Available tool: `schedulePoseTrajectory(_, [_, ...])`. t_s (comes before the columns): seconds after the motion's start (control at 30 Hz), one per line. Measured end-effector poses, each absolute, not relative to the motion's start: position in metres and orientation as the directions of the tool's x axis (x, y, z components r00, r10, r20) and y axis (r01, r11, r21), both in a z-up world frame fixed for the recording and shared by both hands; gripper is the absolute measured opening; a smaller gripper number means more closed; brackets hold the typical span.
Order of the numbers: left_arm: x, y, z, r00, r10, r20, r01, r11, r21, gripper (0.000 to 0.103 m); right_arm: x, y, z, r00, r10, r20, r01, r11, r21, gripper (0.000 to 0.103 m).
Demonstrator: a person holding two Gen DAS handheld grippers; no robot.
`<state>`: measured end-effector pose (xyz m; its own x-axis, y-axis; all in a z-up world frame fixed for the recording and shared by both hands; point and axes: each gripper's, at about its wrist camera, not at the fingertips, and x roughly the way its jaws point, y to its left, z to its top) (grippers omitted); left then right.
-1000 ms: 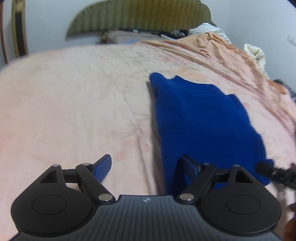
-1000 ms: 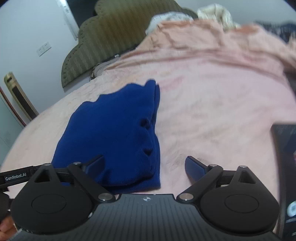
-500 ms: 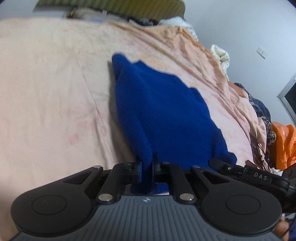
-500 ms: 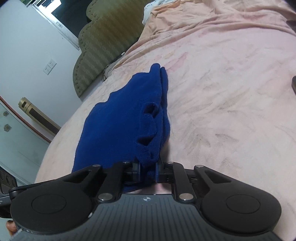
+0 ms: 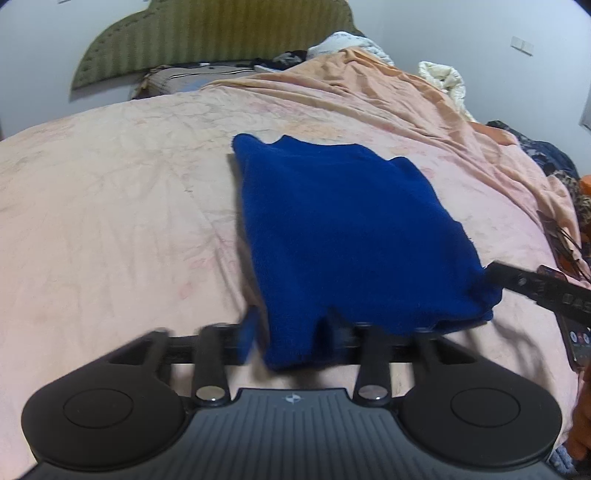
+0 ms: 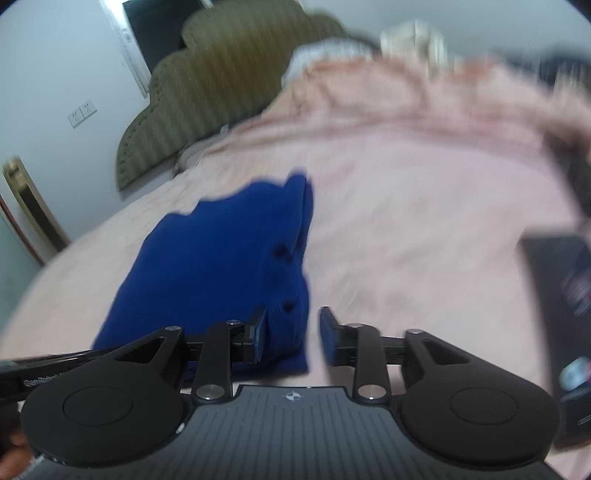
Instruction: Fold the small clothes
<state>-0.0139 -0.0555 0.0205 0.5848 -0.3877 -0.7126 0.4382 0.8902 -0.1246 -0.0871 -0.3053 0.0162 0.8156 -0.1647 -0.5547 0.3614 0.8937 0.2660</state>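
With both sets of fingers spread and released, the left gripper (image 5: 291, 338) and right gripper (image 6: 291, 338) each straddle a near corner of the folded blue garment (image 5: 343, 229) lying on the bed (image 5: 110, 206), so a blurred, hasty withdrawal could snag the hem and undo the fold.

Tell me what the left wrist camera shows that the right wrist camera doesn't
Only the left wrist view shows the striped pillow under the headboard, the cream crumpled blanket, and the right gripper's black finger at the garment's corner.

Only the right wrist view shows the white wall socket, the dark doorway, the gold-framed panel and a dark flat device on the bed.

Both show the folded dark blue knitted garment on the pink bedsheet, the olive striped headboard, and open grippers, left gripper and right gripper.
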Motion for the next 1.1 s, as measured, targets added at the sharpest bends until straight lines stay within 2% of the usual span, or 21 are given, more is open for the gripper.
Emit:
schedulePoseTrajectory(0.03, [-0.015, -0.056, 0.02, 0.593, -0.373, -0.714, 0.427, 0.897, -0.115, 0.062, -0.089, -0.298, 0.021, 0.828, -0.17, -0.535, 0.34, 0.91, 0.236, 0.035])
schedulePoseTrajectory(0.13, [-0.023, -0.058, 0.019, 0.62, -0.318, -0.717, 0.404, 0.913, -0.055, 0.063, -0.085, -0.283, 0.025, 0.84, -0.125, -0.528, 0.266, 0.943, 0.2, 0.037])
schedulePoseTrajectory(0.2, [-0.028, -0.06, 0.018, 0.632, -0.285, -0.721, 0.394, 0.919, -0.018, 0.064, -0.079, -0.279, 0.019, 0.82, -0.105, -0.562, 0.252, 0.949, 0.191, 0.041])
schedulePoseTrajectory(0.3, [-0.035, -0.058, 0.019, 0.647, -0.261, -0.717, 0.383, 0.924, 0.01, 0.07, -0.076, -0.277, 0.014, 0.793, -0.144, -0.592, 0.288, 0.945, 0.155, 0.043])
schedulePoseTrajectory(0.53, [-0.043, -0.056, 0.021, 0.648, -0.236, -0.724, 0.368, 0.929, 0.027, 0.071, -0.091, -0.267, 0.028, 0.82, -0.147, -0.554, 0.269, 0.952, 0.146, 0.051])
schedulePoseTrajectory(0.73, [-0.05, -0.055, 0.019, 0.644, -0.212, -0.735, 0.363, 0.93, 0.05, 0.071, -0.102, -0.256, 0.03, 0.82, -0.123, -0.558, 0.238, 0.961, 0.138, 0.058])
schedulePoseTrajectory(1.1, [-0.06, -0.052, 0.02, 0.652, -0.189, -0.734, 0.338, 0.939, 0.059, 0.071, -0.112, -0.238, 0.03, 0.817, -0.108, -0.566, 0.197, 0.975, 0.099, 0.081])
